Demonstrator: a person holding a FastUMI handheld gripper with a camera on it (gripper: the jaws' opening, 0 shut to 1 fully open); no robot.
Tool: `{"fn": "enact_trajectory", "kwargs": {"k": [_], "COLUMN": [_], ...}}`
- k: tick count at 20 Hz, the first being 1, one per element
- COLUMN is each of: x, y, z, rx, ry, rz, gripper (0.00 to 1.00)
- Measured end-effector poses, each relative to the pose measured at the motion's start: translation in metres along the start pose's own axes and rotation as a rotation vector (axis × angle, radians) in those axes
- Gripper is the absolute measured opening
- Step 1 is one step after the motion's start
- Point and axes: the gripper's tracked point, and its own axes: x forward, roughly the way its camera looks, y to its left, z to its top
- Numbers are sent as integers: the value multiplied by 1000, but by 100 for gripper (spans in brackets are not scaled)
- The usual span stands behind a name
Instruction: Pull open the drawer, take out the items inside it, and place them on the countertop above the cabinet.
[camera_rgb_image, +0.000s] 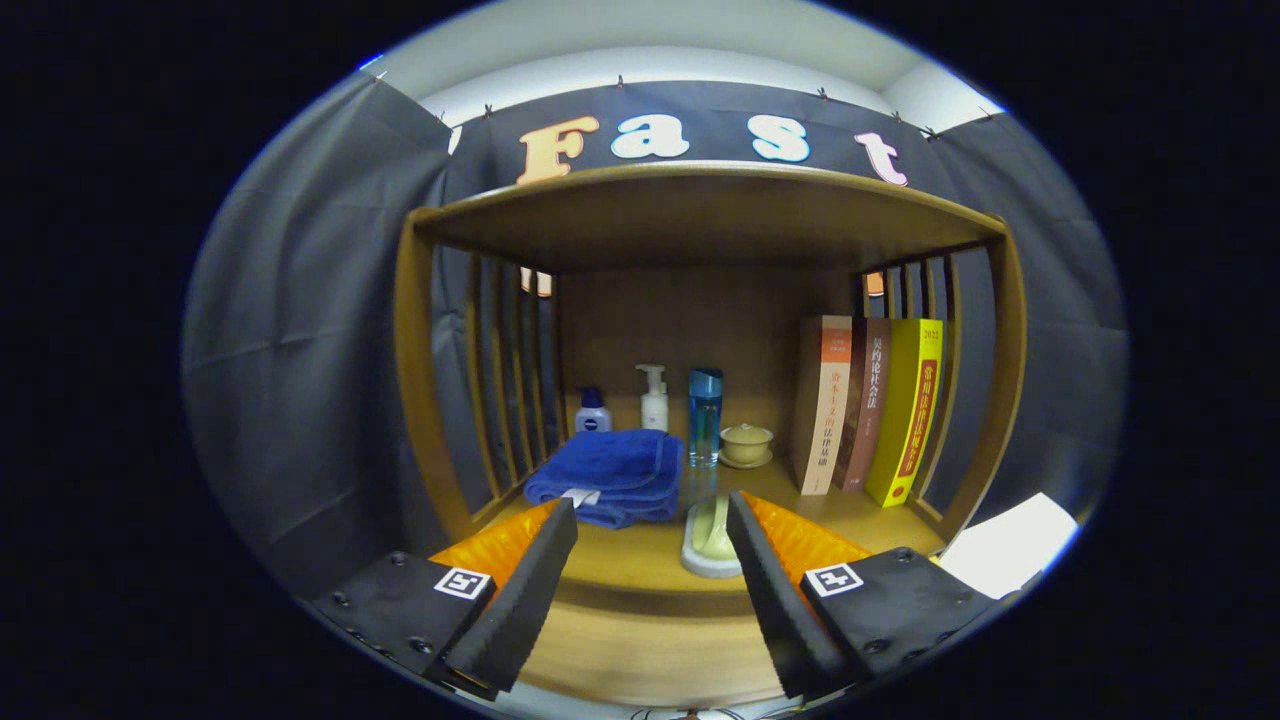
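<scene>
My gripper (650, 525) is open, its two black fingers with orange sides spread wide in front of a wooden cabinet. Nothing lies between the fingers. The countertop (640, 560) stretches just ahead of them under a wooden shelf roof. A pale green soap bar in a white dish (712, 540) sits on the countertop right beside the right finger's tip. A folded blue towel (610, 475) lies just beyond the left finger. The cabinet's wooden front (640, 640) shows below the countertop edge between the fingers; no drawer handle can be made out.
At the back stand a small blue-capped bottle (592, 411), a white pump bottle (654, 398), a tall blue bottle (704, 415) and a lidded cup on a saucer (746, 445). Three upright books (870, 410) lean at the right. Slatted side walls (500, 380) enclose the nook.
</scene>
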Motion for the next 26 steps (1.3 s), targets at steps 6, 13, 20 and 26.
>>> {"fn": "enact_trajectory", "kwargs": {"k": [6,13,20,26], "x": [-69,-113,-113,-120], "y": [7,-2,-11,-20], "z": [-20,-60,-123,-159], "rx": [17,-72,-47,-63], "ry": [-92,-141,-72,-64], "rz": [-20,-72,-94,-112], "gripper": [99,99,98,98]}}
